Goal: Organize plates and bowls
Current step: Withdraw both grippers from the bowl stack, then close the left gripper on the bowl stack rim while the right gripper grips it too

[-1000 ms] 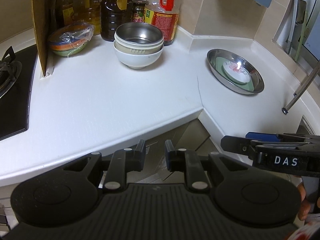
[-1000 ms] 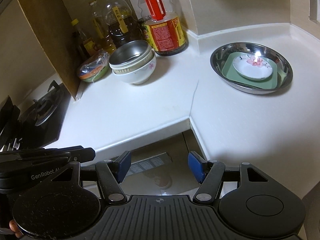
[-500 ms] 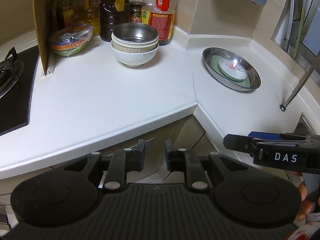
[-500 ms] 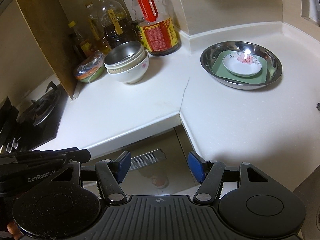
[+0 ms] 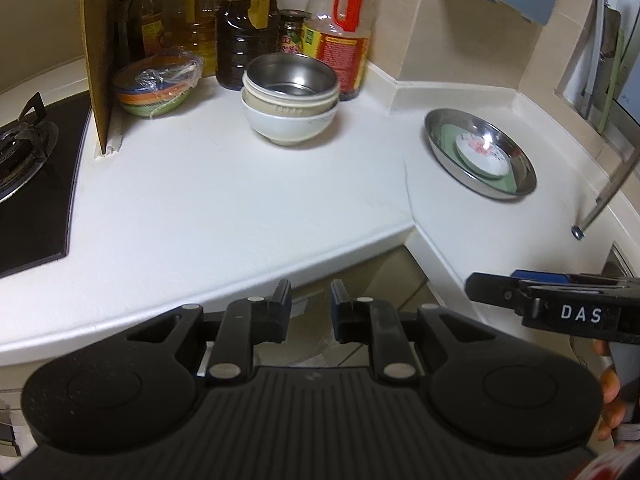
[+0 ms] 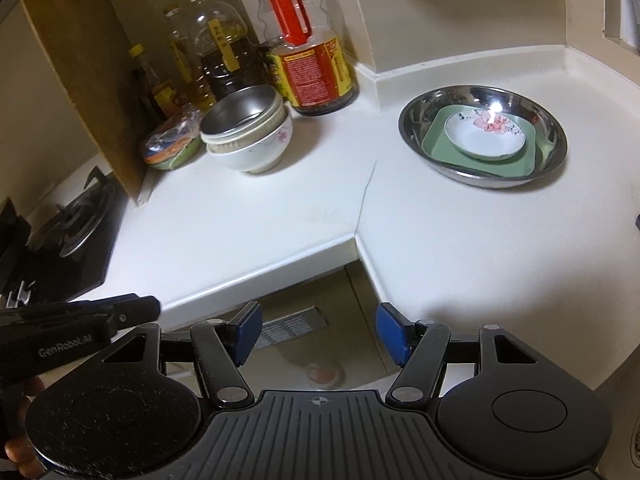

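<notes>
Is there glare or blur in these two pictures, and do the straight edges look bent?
Right wrist view: a bright glare spot on the small plate inside the steel pan; counter edge bows from fisheye, corners dark. Left wrist view: the same glare on the plate, the pan slightly smeared, bowls fairly sharp.

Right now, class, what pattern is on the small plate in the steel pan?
Pink flowers on white, seen best from the right wrist: plate, pan.
</notes>
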`<control>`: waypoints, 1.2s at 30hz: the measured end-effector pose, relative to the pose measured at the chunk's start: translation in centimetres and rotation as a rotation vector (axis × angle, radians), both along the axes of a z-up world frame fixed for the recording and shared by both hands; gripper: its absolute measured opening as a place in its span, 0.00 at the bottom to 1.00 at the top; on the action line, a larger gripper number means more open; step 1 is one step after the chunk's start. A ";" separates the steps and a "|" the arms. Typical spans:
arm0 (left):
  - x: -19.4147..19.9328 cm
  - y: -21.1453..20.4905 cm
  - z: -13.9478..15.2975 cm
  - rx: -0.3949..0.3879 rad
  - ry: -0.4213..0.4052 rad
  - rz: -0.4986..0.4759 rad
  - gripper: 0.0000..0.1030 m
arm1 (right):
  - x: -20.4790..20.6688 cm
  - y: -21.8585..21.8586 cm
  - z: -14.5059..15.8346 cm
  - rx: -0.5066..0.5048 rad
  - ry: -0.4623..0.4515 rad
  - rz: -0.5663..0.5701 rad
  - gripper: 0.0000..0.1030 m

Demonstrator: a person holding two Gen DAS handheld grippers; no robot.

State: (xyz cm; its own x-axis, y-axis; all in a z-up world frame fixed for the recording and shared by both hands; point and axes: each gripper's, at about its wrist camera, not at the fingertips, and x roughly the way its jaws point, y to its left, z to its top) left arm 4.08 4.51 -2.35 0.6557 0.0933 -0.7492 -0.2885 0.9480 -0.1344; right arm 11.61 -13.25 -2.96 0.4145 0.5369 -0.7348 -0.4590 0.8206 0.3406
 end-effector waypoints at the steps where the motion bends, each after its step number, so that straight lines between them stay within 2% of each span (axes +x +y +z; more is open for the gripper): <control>1: 0.3 0.5 0.0 -0.001 -0.003 0.003 0.18 | 0.4 0.2 -0.1 -0.004 -0.001 -0.005 0.61; 13: 6.5 7.5 0.4 -0.002 -0.041 0.001 0.24 | 6.9 3.6 -0.6 0.013 0.026 -0.084 0.61; 20: 10.4 11.4 1.1 0.020 -0.082 -0.029 0.24 | 10.9 7.2 0.3 0.071 -0.039 -0.099 0.61; 25: 12.9 13.3 1.6 0.026 -0.106 -0.062 0.24 | 13.4 9.9 1.0 0.117 -0.073 -0.102 0.59; 27: 13.9 13.9 1.8 0.023 -0.112 -0.072 0.24 | 14.4 10.8 1.2 0.124 -0.085 -0.100 0.56; 30: 15.4 14.7 2.1 0.011 -0.120 -0.089 0.24 | 15.8 12.1 1.5 0.127 -0.097 -0.104 0.52; 36: 18.6 15.4 2.0 0.002 -0.108 -0.115 0.26 | 18.3 14.7 1.3 0.102 -0.093 -0.095 0.51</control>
